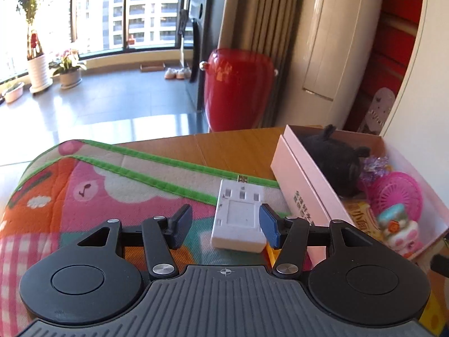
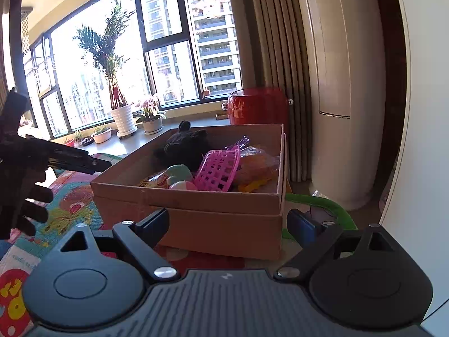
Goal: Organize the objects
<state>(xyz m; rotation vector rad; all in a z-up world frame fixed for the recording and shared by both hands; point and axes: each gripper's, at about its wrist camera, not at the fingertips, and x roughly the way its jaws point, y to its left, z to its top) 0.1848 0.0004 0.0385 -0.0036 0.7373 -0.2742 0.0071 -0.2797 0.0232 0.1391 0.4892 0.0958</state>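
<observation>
- White socket block [image 1: 238,219] lies flat on the patterned mat [image 1: 84,191], just left of the cardboard box [image 2: 196,196]. It is outside the box, so I judge it the next thing to be put away.
- My left tongs [image 1: 224,221] are spread apart, nothing held. The right blue pad [image 1: 269,224] sits at the block's right edge; whether it touches I cannot tell. The left pad [image 1: 179,221] is off to the block's left. Reading: I am lining up to straddle the block, but need to shift right before closing.
- My right tongs [image 2: 227,224] are also spread and empty, hanging just near of the box's front wall, one finger to either side of it. Likely placed to steady the box or wait there.
- Box contents: black plush toy [image 2: 185,143] at the far left, pink plastic basket [image 2: 219,168] in the middle, a pastel squishy figure [image 2: 179,177] at the near side, yellow and orange packets [image 2: 252,168] to the right, something purple [image 2: 242,141] behind.
- Box is already fairly full; free room for the block looks tight.
- Mat covers a wooden counter [image 1: 233,146]; red vase [image 1: 238,90] stands on the floor beyond.
</observation>
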